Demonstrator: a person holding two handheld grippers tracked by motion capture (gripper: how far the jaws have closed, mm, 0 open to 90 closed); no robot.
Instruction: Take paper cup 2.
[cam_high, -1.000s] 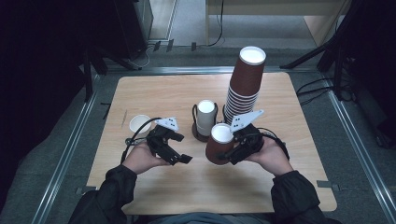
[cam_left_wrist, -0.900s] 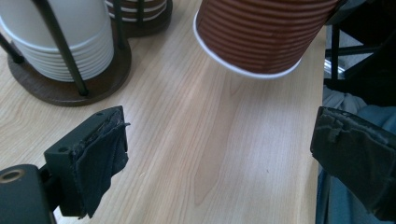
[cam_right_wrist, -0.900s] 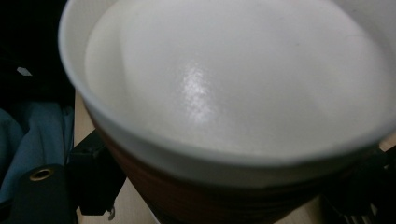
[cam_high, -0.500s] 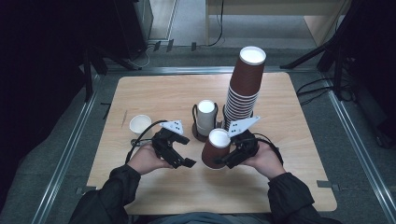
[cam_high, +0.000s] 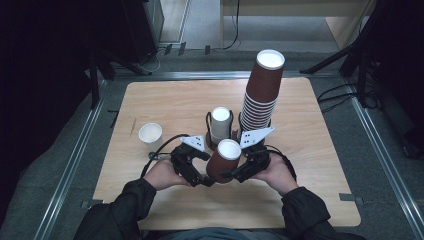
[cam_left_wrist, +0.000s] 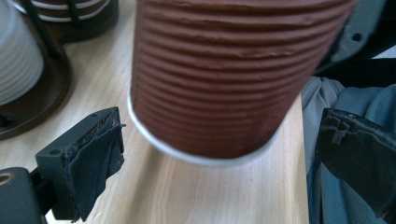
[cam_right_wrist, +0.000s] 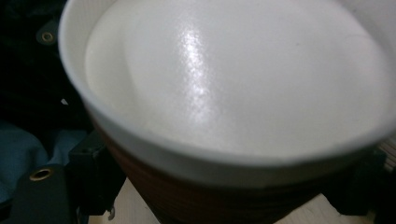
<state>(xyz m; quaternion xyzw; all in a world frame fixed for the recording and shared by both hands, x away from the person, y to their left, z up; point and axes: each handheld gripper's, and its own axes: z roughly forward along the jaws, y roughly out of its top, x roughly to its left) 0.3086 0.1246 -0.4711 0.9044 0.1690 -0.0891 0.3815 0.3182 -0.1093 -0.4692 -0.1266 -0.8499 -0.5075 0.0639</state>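
My right gripper (cam_high: 239, 172) clamps the brown ribbed cup (cam_high: 223, 161) near the table's (cam_high: 160, 100) front edge; left gripper (cam_high: 202, 175) jaws just opened, straddling its base untouched.

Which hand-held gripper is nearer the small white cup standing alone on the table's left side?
Left. The left hand-held gripper sits just right of and below the small white cup in the high view; the right hand-held gripper, holding the brown cup, is farther right.

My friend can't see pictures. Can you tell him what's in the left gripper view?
A ribbed brown paper cup hangs tilted just above the wooden table, between the left gripper's two open black jaws, which do not touch it. A white cup stack in a dark holder stands at the left.
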